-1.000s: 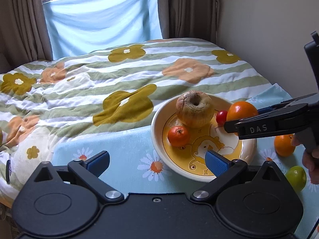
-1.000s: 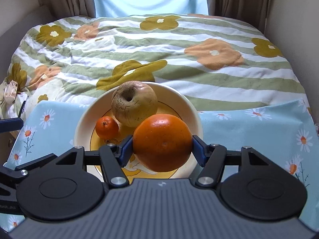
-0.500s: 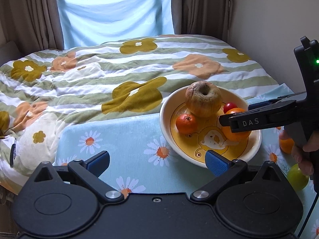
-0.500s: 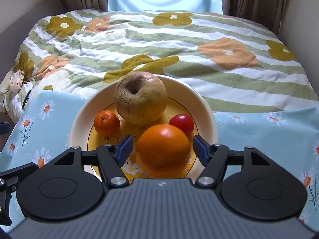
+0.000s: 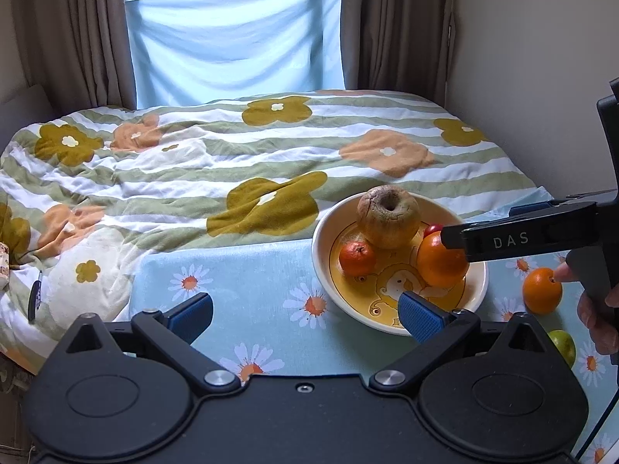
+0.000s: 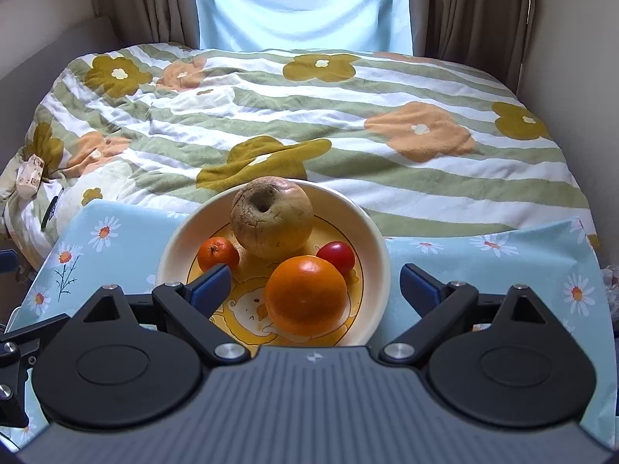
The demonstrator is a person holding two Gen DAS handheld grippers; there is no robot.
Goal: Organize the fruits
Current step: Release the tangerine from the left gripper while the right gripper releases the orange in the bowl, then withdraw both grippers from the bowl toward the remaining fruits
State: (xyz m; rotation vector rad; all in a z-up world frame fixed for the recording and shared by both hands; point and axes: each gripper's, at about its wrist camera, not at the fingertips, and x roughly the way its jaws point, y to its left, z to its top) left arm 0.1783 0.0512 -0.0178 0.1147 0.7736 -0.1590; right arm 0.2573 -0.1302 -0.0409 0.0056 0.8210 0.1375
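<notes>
down on the blue daisy cloth (image 6: 483,243) spread over the bed, the bowl (image 6: 371,232) now has a big orange (image 6: 305,294) sitting in it, close to the near rim. the right hand-held gripper (image 6: 309,290) has just been opening its jaws, and they now stand wide apart with the big orange between them but not touching either blue pad, so the fruit is let go. the step in hand looks like pulling away from the bowl, and the good way to do it is to lift straight up and back, keeping the jaws wide, so no pad bumps the big orange and rolls it into the little red tomato (image 6: 336,257) just behind it. the wrinkly brown apple (image 6: 272,216) sits at the back and the small tangerine (image 6: 218,253) sits on the left, near the left pad, so that side needs care too. the left hand-held gripper (image 5: 305,309) hangs beside the bowl with its jaws open and nothing in them. outside the bowl on the cloth, a small orange (image 5: 541,290) and a green fruit (image 5: 563,344) wait near the person's hand (image 5: 597,321), and one of these is likely next to go in.
</notes>
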